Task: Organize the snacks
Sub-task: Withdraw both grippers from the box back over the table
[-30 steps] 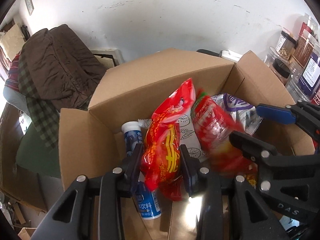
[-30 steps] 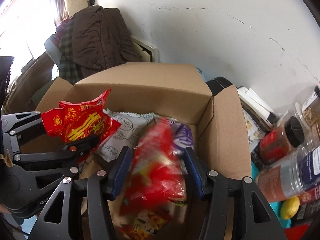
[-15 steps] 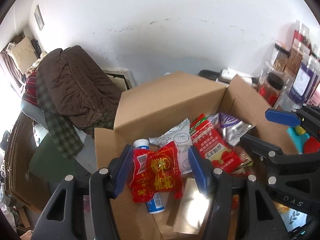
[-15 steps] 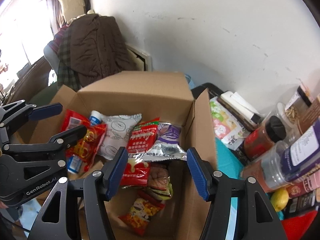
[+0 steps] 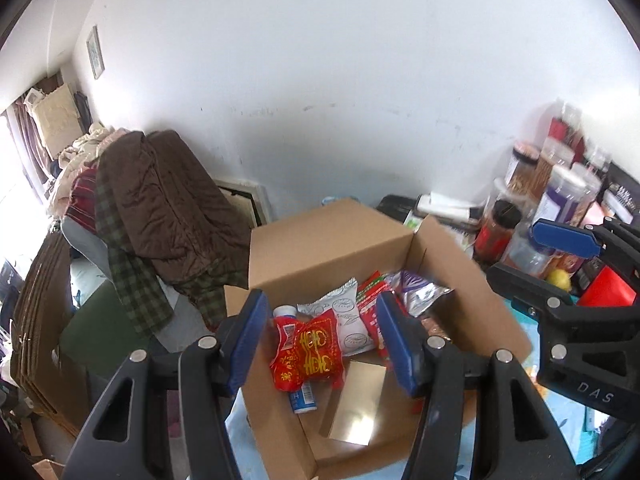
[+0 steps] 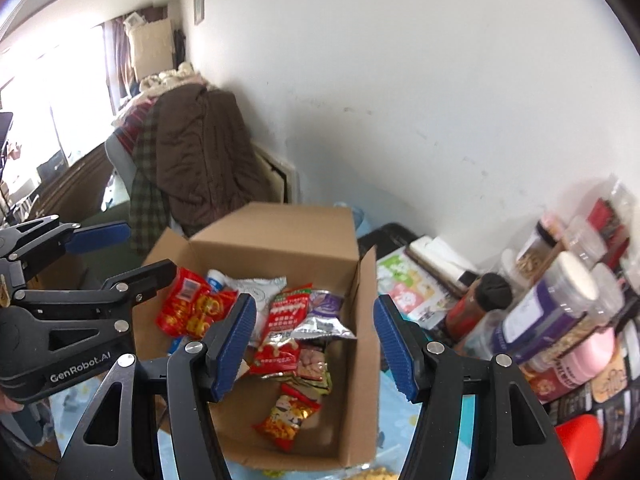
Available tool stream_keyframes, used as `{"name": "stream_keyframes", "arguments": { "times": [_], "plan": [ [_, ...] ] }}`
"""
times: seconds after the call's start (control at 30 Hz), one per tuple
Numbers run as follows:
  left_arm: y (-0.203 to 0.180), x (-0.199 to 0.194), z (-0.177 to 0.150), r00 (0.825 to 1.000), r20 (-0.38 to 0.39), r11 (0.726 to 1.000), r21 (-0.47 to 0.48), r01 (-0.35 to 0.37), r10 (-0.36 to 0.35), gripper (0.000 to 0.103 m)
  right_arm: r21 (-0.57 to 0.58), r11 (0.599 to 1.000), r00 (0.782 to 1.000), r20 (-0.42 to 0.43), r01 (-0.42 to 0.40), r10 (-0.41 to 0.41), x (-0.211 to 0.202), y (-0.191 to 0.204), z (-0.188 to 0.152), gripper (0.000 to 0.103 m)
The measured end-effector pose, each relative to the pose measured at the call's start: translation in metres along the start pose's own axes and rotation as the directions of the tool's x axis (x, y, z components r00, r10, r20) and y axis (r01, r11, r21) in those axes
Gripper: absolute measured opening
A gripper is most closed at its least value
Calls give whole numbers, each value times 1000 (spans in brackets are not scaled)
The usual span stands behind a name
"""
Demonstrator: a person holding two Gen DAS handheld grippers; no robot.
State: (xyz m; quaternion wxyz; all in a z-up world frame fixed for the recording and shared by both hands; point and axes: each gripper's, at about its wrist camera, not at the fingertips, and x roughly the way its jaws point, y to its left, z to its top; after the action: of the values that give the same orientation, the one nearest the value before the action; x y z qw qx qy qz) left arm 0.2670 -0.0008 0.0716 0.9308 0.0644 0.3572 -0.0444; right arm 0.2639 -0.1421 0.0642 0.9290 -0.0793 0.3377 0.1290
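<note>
You're in a lived-in home, a cluttered bedroom or spare room by the look of it: a brown coat (image 6: pixel 204 152) heaped over a chair, a curtained window (image 6: pixel 52 92) glowing at the left, a small framed picture (image 5: pixel 95 51) on the white wall, and food jars (image 6: pixel 560 300) crowding the table beside you.

Both claws now empty and spread wide — no longer clamped as a second ago. Left claw (image 5: pixel 320 344) let go of the red snack bag (image 5: pixel 310 354), now lying flat in the cardboard box (image 5: pixel 332 248) across the blue-and-white tube (image 5: pixel 303 398). Right claw (image 6: pixel 314 344) released the red-and-green packet (image 6: pixel 286 316), now resting beside the silver-purple pouch (image 6: pixel 324 316). Both pulled back and up from the box — contents smaller and farther below.
</note>
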Motion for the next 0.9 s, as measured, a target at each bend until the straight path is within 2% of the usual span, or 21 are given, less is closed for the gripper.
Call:
{"name": "stream_keyframes", "arguments": {
  "times": [0.07, 0.13, 0.2, 0.27, 0.4, 0.53, 0.63, 0.77, 0.9],
  "plan": [
    [0, -15, 0, 1000, 24, 1000, -1, 6, -6, 57, -6, 1000, 1000, 29, 12, -12, -16, 2, 0, 61],
    [-1, -26, 0, 999, 37, 1000, -4, 4, -4, 72, -11, 1000, 998, 54, 26, -25, -32, 3, -1, 61],
    [-1, -41, -3, 997, 71, 1000, -11, 4, -4, 78, -11, 999, 997, 74, 33, -32, -46, 4, -3, 62],
    [-3, -55, -6, 996, 94, 1000, -3, 7, -7, 78, -4, 999, 994, 99, 45, -44, -62, 5, -8, 69],
    [-8, -76, -14, 993, 116, 1000, 11, 28, -30, 78, -1, 998, 989, 132, 68, -67, -90, 7, -18, 72],
    [-15, -101, -26, 987, 153, 999, 28, 43, -47, 78, 1, 995, 981, 165, 103, -102, -119, 12, -32, 85],
    [-20, -118, -35, 983, 171, 997, 42, 57, -64, 78, 14, 992, 976, 177, 124, -125, -137, 14, -43, 86],
    [-28, -137, -50, 977, 192, 994, 64, 84, -95, 78, 44, 989, 968, 206, 138, -144, -162, 17, -61, 94],
    [-36, -149, -64, 971, 196, 989, 81, 123, -136, 78, 73, 986, 963, 215, 151, -164, -181, 20, -83, 95]
  ]
}}
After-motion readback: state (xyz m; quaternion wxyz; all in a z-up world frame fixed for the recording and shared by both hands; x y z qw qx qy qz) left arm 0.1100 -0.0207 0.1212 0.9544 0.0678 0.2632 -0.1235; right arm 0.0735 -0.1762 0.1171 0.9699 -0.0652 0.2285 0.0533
